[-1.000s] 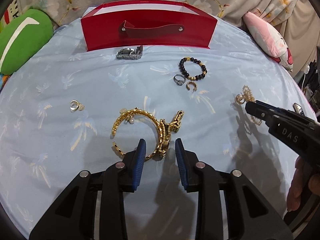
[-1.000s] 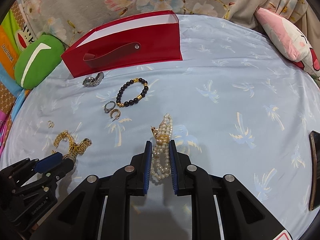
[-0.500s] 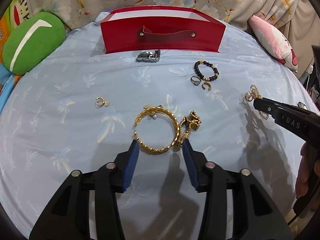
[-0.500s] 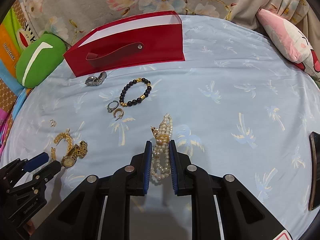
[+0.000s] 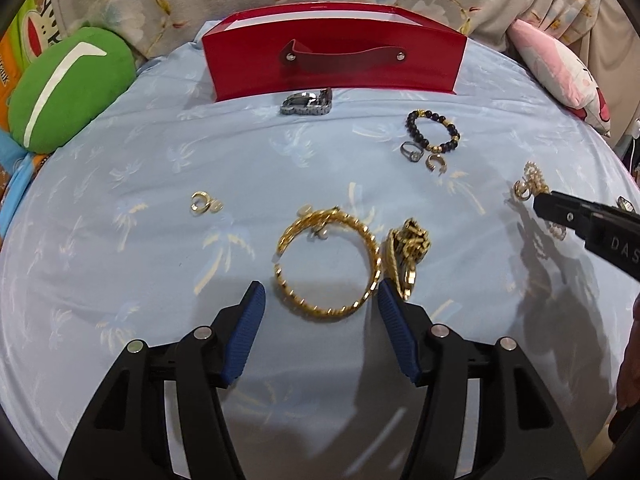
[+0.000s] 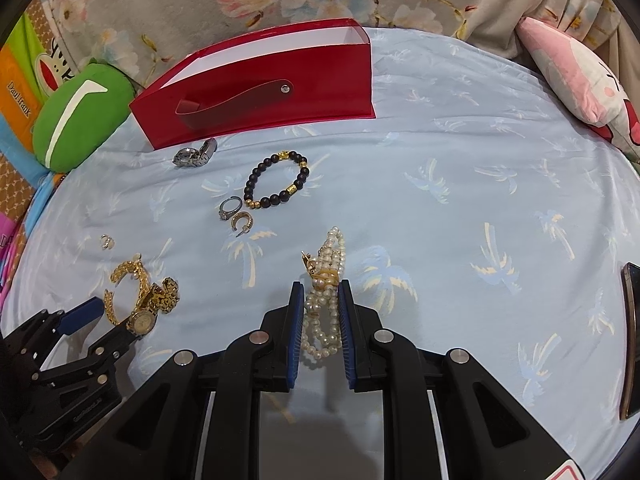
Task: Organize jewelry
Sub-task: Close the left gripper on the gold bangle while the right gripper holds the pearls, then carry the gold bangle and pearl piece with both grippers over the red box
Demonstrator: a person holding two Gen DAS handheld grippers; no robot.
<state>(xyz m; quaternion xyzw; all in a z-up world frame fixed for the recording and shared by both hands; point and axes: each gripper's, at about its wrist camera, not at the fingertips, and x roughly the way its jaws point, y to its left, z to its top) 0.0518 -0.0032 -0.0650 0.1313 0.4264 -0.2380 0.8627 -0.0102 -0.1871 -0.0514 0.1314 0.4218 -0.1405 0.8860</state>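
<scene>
Surface: we work over a light blue sheet (image 5: 120, 240) printed with palm trees, with floral fabric behind it.
Red box: we see a red box (image 5: 336, 68) with a strap handle standing upright at the far edge of the sheet.
Left gripper: our left gripper (image 5: 320, 300) is spread wide, holding nothing, its blue pads on either side of the near edge of the gold bangle (image 5: 328, 260).
Gold bangle: it lies flat on the sheet, touching the gold watch (image 5: 406, 256) just to its right.
Right gripper: our right gripper (image 6: 320, 304) has its jaws set narrowly around the pearl bracelet (image 6: 324, 296); we cannot tell if the pads press on it.
Pearl bracelet: it lies on the sheet, well apart from the box.
Other pieces: a silver watch (image 5: 306, 102) sits just in front of the box; a black bead bracelet (image 5: 434, 132), a silver ring (image 5: 412, 151) and a small gold hoop (image 5: 435, 163) cluster to its right; a gold earring (image 5: 202, 203) lies alone on the left.
Pillows: we note a green pillow (image 5: 68, 88) at left and a pink one (image 5: 560, 76) at right.
</scene>
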